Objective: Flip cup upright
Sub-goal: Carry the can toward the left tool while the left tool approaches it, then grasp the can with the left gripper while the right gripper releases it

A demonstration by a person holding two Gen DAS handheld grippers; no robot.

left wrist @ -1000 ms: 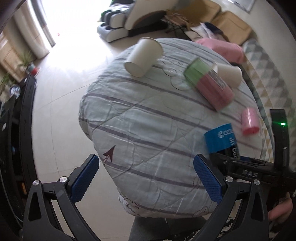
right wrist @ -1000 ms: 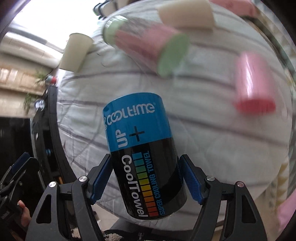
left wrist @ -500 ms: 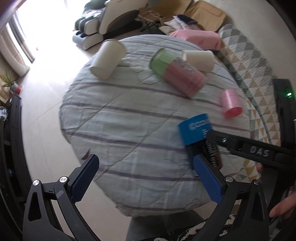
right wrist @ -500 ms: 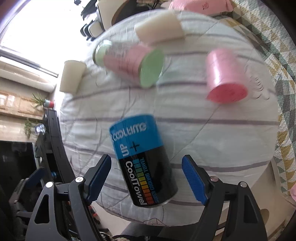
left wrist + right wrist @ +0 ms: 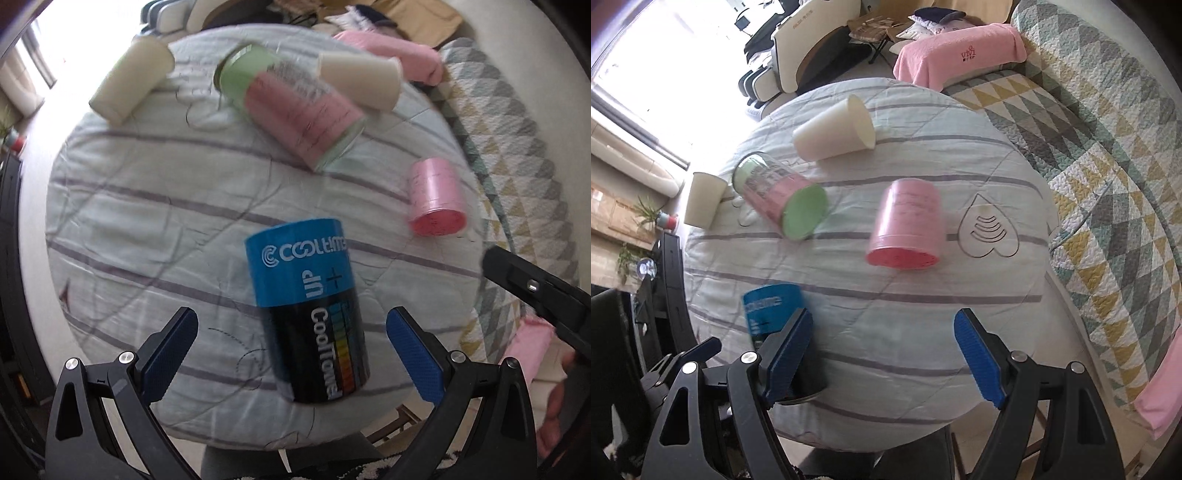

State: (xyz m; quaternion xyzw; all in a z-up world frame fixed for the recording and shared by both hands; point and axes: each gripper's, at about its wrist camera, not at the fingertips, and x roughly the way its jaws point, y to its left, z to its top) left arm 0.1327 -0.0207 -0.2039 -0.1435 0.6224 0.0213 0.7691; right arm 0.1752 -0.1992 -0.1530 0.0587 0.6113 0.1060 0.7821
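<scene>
Plainly, we held both jaws wide and gripped nothing: the left hand-held gripper (image 5: 291, 343) framed the blue-and-black CoolTowel can (image 5: 310, 310) standing on the striped cloth-covered surface (image 5: 147, 206), its print upside down. Our right hand-held gripper (image 5: 882, 343) hovered with the can (image 5: 772, 306) just beside its left finger, and the pink cup (image 5: 908, 225) lay tipped ahead, near two cream paper cups (image 5: 836, 131) and a green-capped jar (image 5: 779, 199).

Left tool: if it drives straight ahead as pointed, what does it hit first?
Likely the blue can, which sits between the open left tool fingers, right ahead. Depth is unclear; the table lies beyond.
</scene>
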